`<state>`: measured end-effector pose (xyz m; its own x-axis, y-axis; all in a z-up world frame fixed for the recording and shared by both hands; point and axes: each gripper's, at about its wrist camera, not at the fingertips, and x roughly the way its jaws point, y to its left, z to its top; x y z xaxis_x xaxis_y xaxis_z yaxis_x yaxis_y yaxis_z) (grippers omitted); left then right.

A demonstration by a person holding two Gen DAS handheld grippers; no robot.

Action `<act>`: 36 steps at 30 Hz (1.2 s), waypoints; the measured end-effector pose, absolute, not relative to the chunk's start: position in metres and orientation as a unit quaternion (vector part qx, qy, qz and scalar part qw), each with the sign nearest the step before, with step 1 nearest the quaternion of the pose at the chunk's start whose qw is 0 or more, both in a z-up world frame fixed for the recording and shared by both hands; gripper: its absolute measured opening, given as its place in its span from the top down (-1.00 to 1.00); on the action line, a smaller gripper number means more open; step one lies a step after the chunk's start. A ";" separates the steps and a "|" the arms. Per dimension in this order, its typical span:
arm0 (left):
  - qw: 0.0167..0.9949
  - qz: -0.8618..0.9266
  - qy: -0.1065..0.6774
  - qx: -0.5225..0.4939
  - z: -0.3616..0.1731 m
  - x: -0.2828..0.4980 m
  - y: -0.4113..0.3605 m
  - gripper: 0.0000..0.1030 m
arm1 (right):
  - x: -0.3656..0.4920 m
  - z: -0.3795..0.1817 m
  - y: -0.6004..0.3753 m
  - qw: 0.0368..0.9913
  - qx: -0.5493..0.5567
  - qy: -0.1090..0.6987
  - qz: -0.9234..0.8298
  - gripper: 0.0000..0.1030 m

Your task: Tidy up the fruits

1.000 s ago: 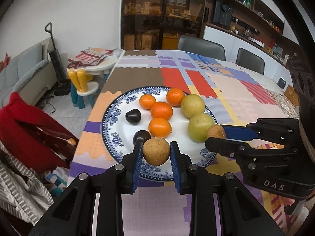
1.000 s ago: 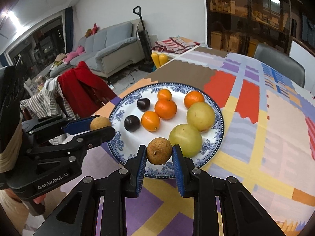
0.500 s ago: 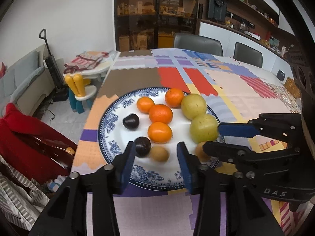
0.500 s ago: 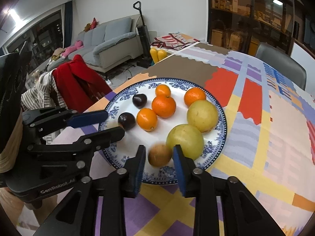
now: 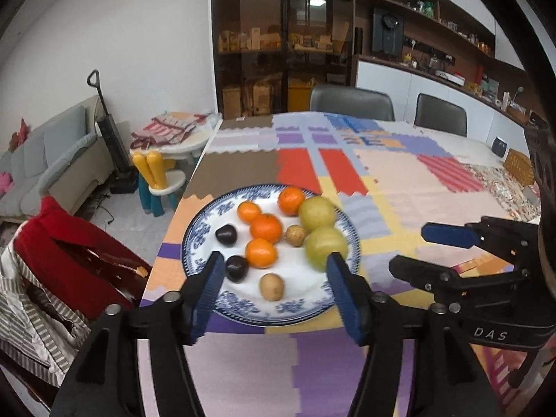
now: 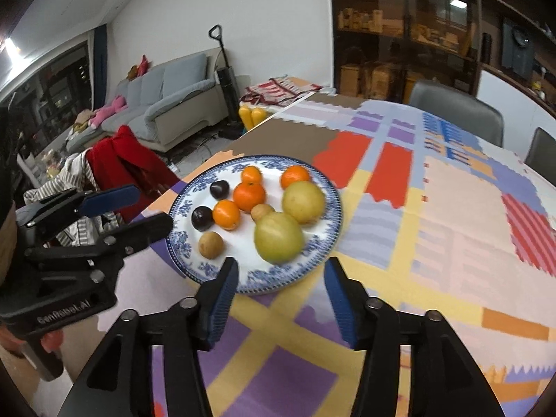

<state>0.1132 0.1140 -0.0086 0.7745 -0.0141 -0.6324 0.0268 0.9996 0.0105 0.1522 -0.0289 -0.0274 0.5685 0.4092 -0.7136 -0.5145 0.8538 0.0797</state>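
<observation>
While both spread wide and hold nothing, the left hand-held gripper (image 5: 272, 286) and right hand-held gripper (image 6: 281, 286) frame the round blue-and-white patterned plate (image 5: 243, 307) at lower centre, on the patchwork-covered desk (image 5: 399, 180); it carries four oranges, two dark plums, two yellow-green pears and two small brown fruits (image 5: 271, 286) (image 5: 295, 235)

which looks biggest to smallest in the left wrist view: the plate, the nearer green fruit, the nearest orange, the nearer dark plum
1. plate
2. nearer green fruit
3. nearest orange
4. nearer dark plum

All lie at similar depth, so the order seems fair.
</observation>
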 end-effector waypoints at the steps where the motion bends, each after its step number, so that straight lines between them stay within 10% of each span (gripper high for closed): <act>1: 0.944 -0.009 0.330 0.012 -0.005 0.110 0.109 -0.32 | 0.149 -0.025 -0.035 0.886 -0.068 0.382 0.254 -0.12; 18: 0.954 -0.031 0.298 0.018 0.015 0.060 0.038 -0.74 | 0.087 0.006 -0.133 0.922 -0.021 0.353 0.156 -0.57; 36: 0.965 -0.025 0.256 0.057 0.028 0.015 0.017 -0.91 | 0.035 0.007 -0.166 0.934 -0.013 0.341 0.107 -0.63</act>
